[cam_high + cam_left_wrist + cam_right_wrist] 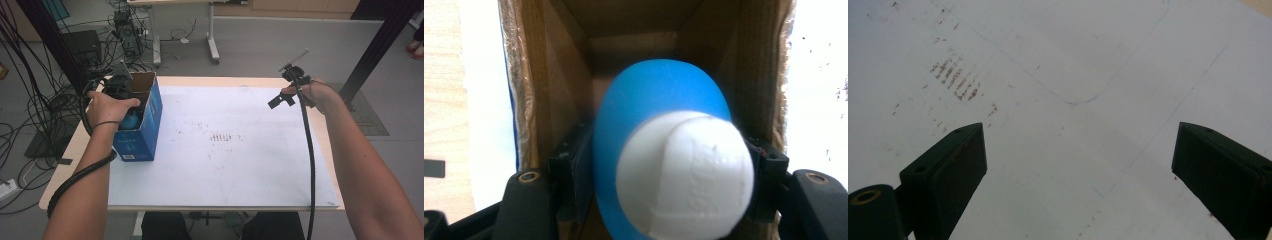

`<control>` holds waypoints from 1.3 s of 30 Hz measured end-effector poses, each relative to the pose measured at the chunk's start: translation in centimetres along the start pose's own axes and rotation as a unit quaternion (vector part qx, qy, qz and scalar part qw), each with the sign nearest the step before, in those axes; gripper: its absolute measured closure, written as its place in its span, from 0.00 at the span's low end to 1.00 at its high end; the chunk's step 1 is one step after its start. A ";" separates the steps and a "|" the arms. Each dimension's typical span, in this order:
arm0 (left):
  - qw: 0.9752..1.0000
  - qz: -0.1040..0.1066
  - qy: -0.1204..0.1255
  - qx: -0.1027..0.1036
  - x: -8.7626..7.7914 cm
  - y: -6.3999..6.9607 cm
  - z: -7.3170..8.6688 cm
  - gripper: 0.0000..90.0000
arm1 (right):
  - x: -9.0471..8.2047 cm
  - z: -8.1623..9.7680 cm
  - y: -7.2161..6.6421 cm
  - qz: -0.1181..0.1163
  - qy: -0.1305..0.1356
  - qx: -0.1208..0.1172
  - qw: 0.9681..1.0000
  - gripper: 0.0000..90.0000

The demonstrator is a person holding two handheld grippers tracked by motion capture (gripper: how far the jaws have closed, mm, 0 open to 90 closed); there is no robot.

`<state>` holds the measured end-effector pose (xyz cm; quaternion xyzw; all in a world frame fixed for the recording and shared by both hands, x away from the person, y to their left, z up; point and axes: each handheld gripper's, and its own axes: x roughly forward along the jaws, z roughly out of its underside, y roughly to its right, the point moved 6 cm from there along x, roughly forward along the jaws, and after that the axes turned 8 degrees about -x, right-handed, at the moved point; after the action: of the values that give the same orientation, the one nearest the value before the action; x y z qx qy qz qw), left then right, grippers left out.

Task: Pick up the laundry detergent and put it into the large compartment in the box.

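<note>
white table sheet (225,165) under the spread right tool (1078,165); left tool (659,175) view shows it seemingly pinching a blue-white ball (669,165) inside the box (145,125).

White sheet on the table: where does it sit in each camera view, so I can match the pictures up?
High view: the white sheet covers most of the tabletop.
Left gripper view: bright strips either side of the cardboard box, wider at right.
Right gripper view: it lies under the open hand-held gripper.
Shared landmark: brown smudge marks, mid-sheet in the high view, upper left in the right gripper view.
</note>
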<state>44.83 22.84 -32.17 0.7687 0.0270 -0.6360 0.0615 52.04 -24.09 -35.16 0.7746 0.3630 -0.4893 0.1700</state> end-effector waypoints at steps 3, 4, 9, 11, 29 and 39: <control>1.000 0.000 0.004 0.002 -0.4 0.2 0.0 0.39 | 0.0 0.0 0.0 0.000 0.000 0.000 1.000 0.08; 1.000 0.002 0.005 0.003 -0.6 0.3 0.0 0.39 | 0.0 0.0 -0.1 0.000 -0.001 0.001 1.000 0.08; 1.000 0.001 0.013 0.006 -1.6 0.5 -0.1 0.38 | 0.0 -0.1 -0.1 0.001 0.000 0.000 1.000 0.08; 1.000 0.000 0.018 0.006 -2.0 0.5 -0.2 0.38 | 0.0 -0.1 -0.1 0.001 0.000 -0.001 1.000 0.08; 0.999 0.011 0.034 0.018 -4.7 1.0 0.0 0.26 | 0.0 -0.3 -0.5 -0.001 0.002 -0.005 1.000 0.08; 0.999 0.016 0.032 0.040 -6.2 2.1 0.4 0.15 | 0.0 -0.5 -0.5 -0.002 0.001 -0.003 1.000 0.08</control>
<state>43.53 20.94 -26.08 0.7910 -0.0090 -0.6103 0.0405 51.97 -23.46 -34.94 0.7738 0.3665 -0.4876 0.1707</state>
